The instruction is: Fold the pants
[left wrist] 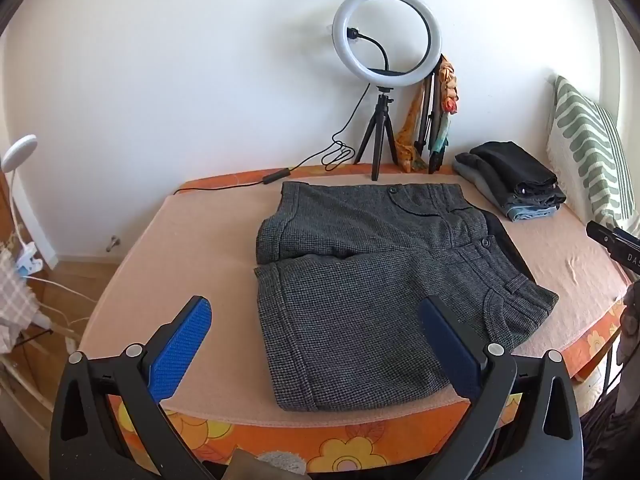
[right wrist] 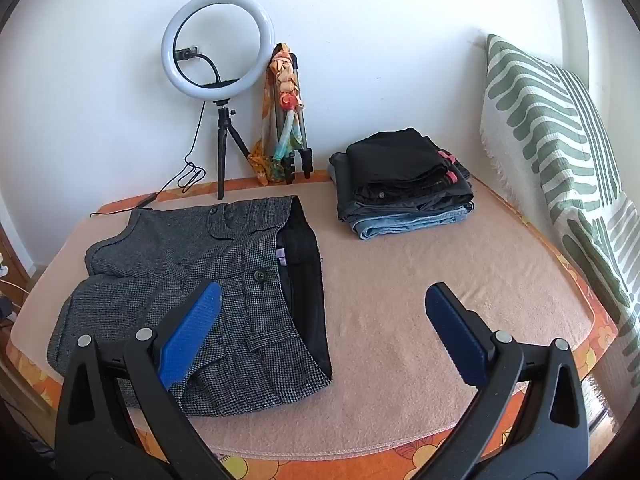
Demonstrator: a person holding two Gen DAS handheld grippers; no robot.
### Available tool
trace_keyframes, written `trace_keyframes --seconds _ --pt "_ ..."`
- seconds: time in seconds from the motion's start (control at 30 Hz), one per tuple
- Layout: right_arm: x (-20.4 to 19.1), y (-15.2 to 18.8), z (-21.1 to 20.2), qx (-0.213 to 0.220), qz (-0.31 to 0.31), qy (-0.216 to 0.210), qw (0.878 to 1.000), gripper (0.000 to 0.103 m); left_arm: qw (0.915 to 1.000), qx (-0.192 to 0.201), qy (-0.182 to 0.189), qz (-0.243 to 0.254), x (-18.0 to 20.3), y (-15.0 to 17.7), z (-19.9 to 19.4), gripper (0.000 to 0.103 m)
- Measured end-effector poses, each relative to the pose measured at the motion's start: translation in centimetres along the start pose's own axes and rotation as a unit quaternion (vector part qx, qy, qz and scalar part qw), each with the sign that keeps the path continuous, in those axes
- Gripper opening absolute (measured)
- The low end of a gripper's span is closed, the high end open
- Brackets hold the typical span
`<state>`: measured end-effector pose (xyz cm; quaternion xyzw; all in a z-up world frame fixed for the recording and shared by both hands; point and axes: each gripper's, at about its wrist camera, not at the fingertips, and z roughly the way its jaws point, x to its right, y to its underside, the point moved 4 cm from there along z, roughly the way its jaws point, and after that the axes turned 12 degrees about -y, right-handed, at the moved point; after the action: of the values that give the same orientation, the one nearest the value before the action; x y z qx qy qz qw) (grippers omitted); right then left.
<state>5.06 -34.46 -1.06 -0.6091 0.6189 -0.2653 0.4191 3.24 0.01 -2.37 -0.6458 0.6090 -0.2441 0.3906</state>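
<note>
Grey houndstooth shorts (left wrist: 360,280) lie flat on a peach blanket, legs to the left, waistband with black lining to the right; they also show in the right wrist view (right wrist: 192,280). My left gripper (left wrist: 316,320) is open and empty, held above the near leg by the bed's front edge. My right gripper (right wrist: 324,308) is open and empty, above the waistband end and the bare blanket beside it. Part of the right gripper (left wrist: 616,244) shows at the right edge of the left wrist view.
A stack of folded dark pants and jeans (right wrist: 404,184) sits at the back right. A ring light on a tripod (right wrist: 218,48) and a second tripod with a scarf (right wrist: 286,116) stand by the wall. A striped cushion (right wrist: 560,152) leans at right. The blanket (right wrist: 420,280) covers an orange floral mattress.
</note>
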Motion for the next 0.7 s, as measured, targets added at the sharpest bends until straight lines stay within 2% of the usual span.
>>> trace_keyframes --seconds 0.2,0.3,0.7 --pt "-0.1 0.1 0.0 -0.003 0.000 -0.002 1.000 0.103 0.9999 0.007 0.006 -0.006 0.2 -0.2 -0.1 0.103" --pt "0.0 0.2 0.0 -0.003 0.002 -0.002 1.000 0.103 0.9998 0.016 -0.005 -0.008 -0.3 -0.5 -1.1 0.103" --pt "-0.3 0.3 0.0 0.000 0.002 -0.005 1.000 0.103 0.9997 0.016 0.000 -0.018 -0.5 -0.7 -1.0 0.103"
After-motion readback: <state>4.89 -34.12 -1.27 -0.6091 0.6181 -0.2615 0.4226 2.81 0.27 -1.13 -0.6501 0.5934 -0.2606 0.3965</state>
